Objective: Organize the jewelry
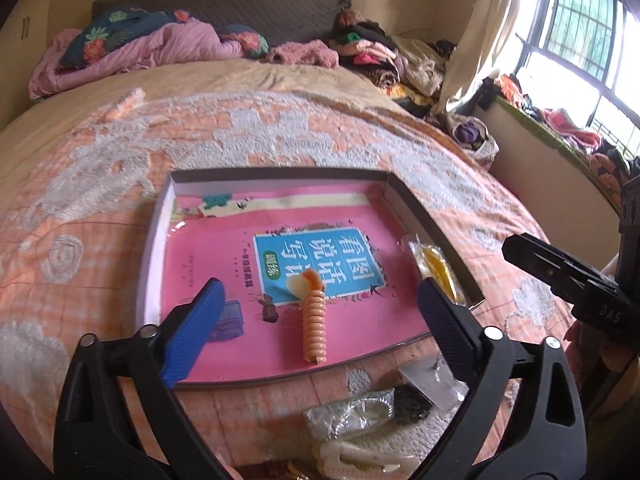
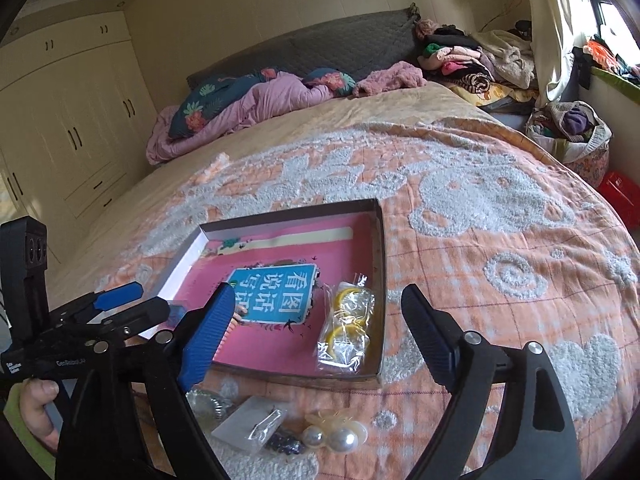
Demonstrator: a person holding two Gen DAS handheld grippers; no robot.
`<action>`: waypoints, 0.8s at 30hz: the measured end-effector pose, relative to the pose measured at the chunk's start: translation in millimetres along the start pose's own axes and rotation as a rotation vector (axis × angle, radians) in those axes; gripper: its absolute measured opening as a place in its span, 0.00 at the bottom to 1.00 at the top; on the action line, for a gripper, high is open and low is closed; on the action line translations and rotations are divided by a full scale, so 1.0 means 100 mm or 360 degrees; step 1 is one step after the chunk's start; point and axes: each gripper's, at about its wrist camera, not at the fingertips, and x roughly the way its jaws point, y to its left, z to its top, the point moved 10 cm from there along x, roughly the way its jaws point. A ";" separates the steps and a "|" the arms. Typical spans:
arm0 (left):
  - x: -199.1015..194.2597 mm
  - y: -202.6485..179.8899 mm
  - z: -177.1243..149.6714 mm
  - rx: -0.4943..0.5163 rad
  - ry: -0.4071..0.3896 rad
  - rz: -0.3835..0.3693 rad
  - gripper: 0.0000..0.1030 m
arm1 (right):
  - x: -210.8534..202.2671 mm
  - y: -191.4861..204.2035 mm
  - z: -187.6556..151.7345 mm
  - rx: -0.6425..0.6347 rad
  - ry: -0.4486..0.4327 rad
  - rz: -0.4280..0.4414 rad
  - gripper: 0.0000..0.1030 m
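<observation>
Both grippers above the tray, jaws spread, nothing held.

Left gripper (image 1: 320, 308) and right gripper (image 2: 316, 320) hang empty. Orange spiral hair tie (image 1: 314, 326) and bagged yellow rings (image 2: 346, 324) lie in the tray (image 2: 380, 280); pearl clip (image 2: 332, 438) lies on the bedspread (image 2: 500, 280).

Left gripper (image 1: 320, 300): black plastic frame, blue ribbed pads (image 1: 192, 332), round silver screw heads at the pivots; right gripper (image 2: 320, 340): same build; white lettering on the black housings; hand (image 2: 36, 416) at a lime-green sleeve (image 2: 16, 396).
</observation>
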 end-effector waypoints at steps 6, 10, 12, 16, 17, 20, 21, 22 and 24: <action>-0.22 0.04 0.07 -0.0048 -0.0068 0.0007 0.91 | -0.17 0.09 0.03 -0.0013 -0.0041 0.0027 0.82; -0.33 0.09 0.09 -0.0079 -0.0099 0.0009 0.91 | -0.27 0.13 0.01 -0.0010 -0.0053 0.0042 0.82; -0.39 0.11 0.10 -0.0092 -0.0115 0.0009 0.91 | -0.30 0.14 0.00 -0.0007 -0.0058 0.0044 0.82; -0.48 0.11 0.10 -0.0109 -0.0132 0.0003 0.91 | -0.39 0.18 -0.03 -0.0008 -0.0065 0.0059 0.82; -0.51 0.11 0.10 -0.0110 -0.0138 0.0003 0.91 | -0.41 0.19 -0.03 -0.0012 -0.0067 0.0063 0.82; -0.58 0.08 0.10 -0.0101 -0.0158 0.0005 0.91 | -0.45 0.23 -0.04 -0.0024 -0.0069 0.0073 0.82; -0.60 0.08 0.10 -0.0097 -0.0162 0.0007 0.91 | -0.47 0.25 -0.05 -0.0027 -0.0071 0.0076 0.82; -0.61 0.07 0.10 -0.0097 -0.0166 0.0007 0.91 | -0.49 0.27 -0.06 -0.0033 -0.0070 0.0084 0.82; -0.66 0.06 0.09 -0.0098 -0.0173 -0.0003 0.91 | -0.51 0.30 -0.07 -0.0042 -0.0070 0.0089 0.82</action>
